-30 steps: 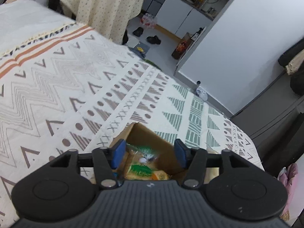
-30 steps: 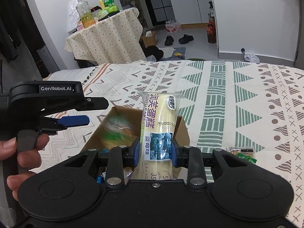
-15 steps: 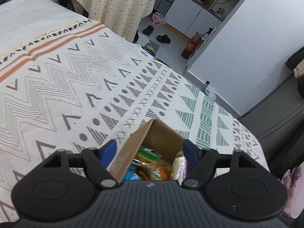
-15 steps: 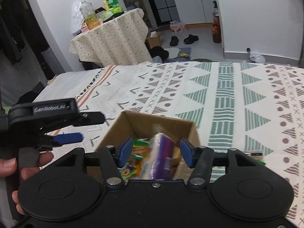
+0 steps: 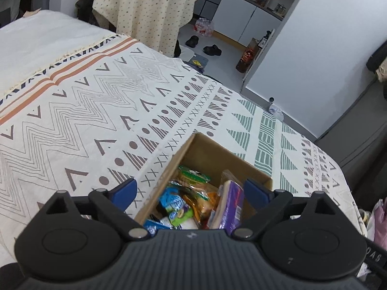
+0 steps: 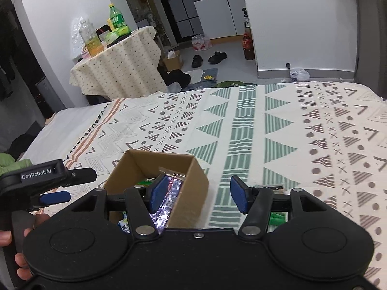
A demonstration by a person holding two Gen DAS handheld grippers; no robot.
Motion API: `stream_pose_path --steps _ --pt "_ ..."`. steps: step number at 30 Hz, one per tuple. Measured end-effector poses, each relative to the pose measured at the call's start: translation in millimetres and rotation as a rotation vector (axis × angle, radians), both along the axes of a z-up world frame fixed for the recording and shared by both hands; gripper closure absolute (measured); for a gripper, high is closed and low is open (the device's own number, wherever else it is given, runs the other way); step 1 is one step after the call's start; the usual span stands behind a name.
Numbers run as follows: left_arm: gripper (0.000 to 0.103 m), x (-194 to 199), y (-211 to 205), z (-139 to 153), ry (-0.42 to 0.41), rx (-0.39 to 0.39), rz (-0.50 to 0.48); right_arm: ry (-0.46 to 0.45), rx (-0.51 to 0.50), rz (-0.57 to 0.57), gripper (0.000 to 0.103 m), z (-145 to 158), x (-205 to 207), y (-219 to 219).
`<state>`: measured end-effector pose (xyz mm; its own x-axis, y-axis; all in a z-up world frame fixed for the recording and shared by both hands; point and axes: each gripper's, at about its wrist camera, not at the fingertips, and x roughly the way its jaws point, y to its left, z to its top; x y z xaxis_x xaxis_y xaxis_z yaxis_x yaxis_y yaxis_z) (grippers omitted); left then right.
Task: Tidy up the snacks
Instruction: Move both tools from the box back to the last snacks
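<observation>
Several snack packs, one box

Several colourful snack packets [image 5: 191, 200], including a purple-wrapped roll [image 5: 229, 205], sit inside the open brown cardboard box [image 6: 191, 193] on the patterned bed cover [image 5: 96, 111]. Left claw [image 5: 189, 191] hangs spread above it, empty. Right claw [image 6: 198, 193] is spread too, over the box's right wall.

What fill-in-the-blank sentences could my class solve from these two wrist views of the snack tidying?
1. The snacks sit in a ____ box on the patterned bedspread.
2. The right gripper has its jaws ____ and holds nothing.
3. The purple packet leans against the box's ____ wall in the left wrist view.
4. The left gripper hovers ____ the box.

Answers: cardboard; open; right; above
</observation>
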<state>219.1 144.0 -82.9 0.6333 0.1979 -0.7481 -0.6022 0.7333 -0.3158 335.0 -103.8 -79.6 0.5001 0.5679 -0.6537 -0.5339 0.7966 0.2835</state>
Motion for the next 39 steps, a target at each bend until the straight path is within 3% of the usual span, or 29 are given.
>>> stream_pose_path --steps 9,16,29,39 --pt "0.005 -4 -32 12 0.017 0.048 0.003 -0.003 0.014 -0.015 0.039 4 -3 -45" --pt "0.004 -2 -60 18 0.017 0.067 -0.023 -0.026 0.01 -0.003 0.028 5 -6 -67" --pt "0.005 13 -118 21 -0.02 0.103 -0.096 -0.019 0.032 -0.014 0.028 -1 -2 -111" --pt "0.007 35 -153 14 -0.049 0.115 -0.204 0.066 0.074 -0.052 0.029 -31 14 -126"
